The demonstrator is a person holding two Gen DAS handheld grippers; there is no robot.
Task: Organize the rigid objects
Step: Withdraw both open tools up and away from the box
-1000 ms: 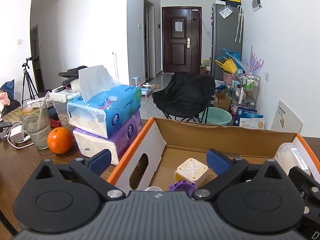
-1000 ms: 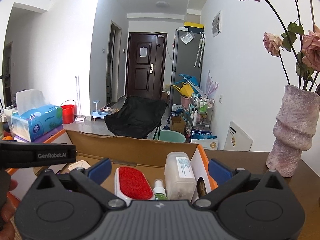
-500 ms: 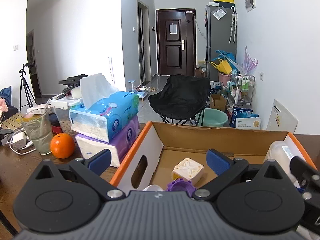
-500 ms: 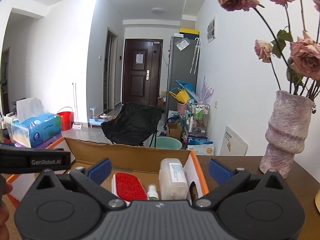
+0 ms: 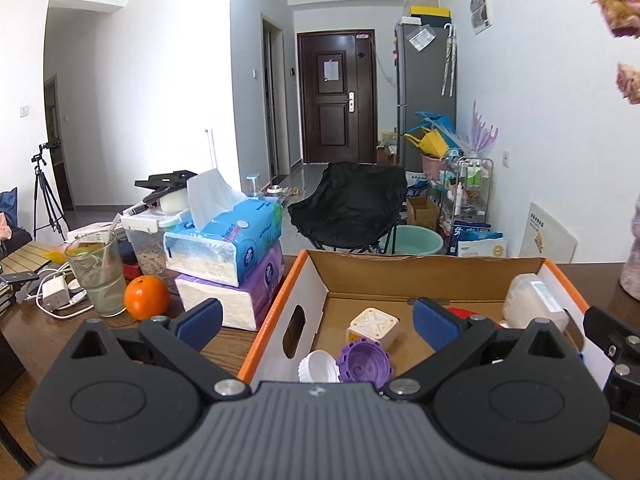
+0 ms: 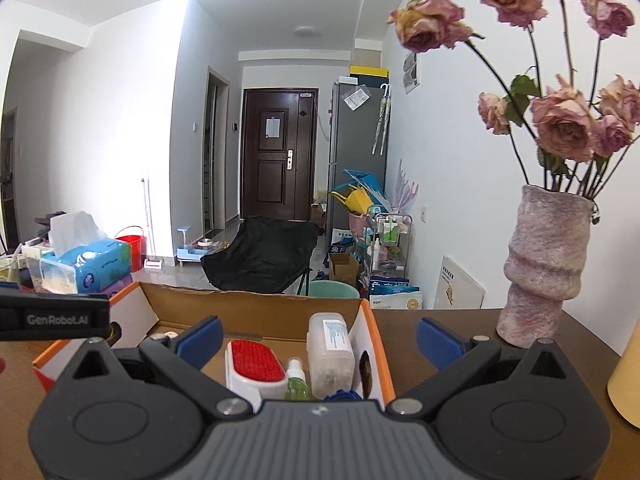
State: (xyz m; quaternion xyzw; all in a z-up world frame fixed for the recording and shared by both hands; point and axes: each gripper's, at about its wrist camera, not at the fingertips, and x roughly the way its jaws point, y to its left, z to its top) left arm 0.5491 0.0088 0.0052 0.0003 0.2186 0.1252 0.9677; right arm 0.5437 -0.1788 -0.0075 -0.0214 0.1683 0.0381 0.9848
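An orange-rimmed cardboard box (image 5: pixel 424 276) stands on the wooden table. In the left wrist view it holds a cream cube (image 5: pixel 374 326), a purple toothed cap (image 5: pixel 366 364), a white cap (image 5: pixel 318 366) and a clear jar (image 5: pixel 532 308). In the right wrist view the box (image 6: pixel 256 312) holds a red-topped brush (image 6: pixel 254 364), a small green spray bottle (image 6: pixel 297 384) and the jar (image 6: pixel 331 354). My left gripper (image 5: pixel 316 324) is open and empty above the box's near left corner. My right gripper (image 6: pixel 318 338) is open and empty above its near right end.
Stacked tissue packs (image 5: pixel 228 256), an orange (image 5: pixel 146 304), a glass with a straw (image 5: pixel 98 276) and chargers (image 5: pixel 54 292) lie left of the box. A vase of dried roses (image 6: pixel 544 268) stands right of it. A yellow object (image 6: pixel 628 380) is at the far right edge.
Both grippers have risen and pulled back a little from the box, so more of its contents and the vase show. Both stay open and empty.
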